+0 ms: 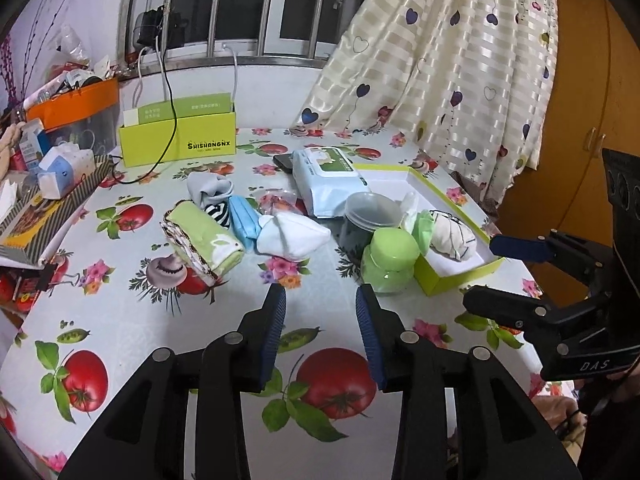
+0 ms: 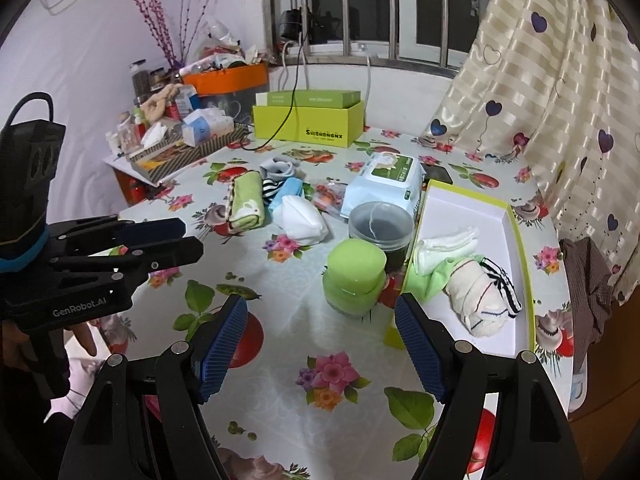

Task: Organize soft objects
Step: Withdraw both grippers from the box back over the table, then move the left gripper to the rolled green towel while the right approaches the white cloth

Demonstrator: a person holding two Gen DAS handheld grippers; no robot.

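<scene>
- Table: covered by a pale cloth printed with tomatoes, flowers and mushrooms.
- Centre-left: rolled green towel, striped sock, grey sock, blue cloth, white folded cloth, small clear packet.
- Centre: wet-wipes pack, dark phone beside it, clear lidded tub, green jar.
- Right: shallow lime-edged box, white inside.
- Upper centre: lime box lettered on its front, black cable draped over it.
- Upper left: striped tray of clutter.
</scene>
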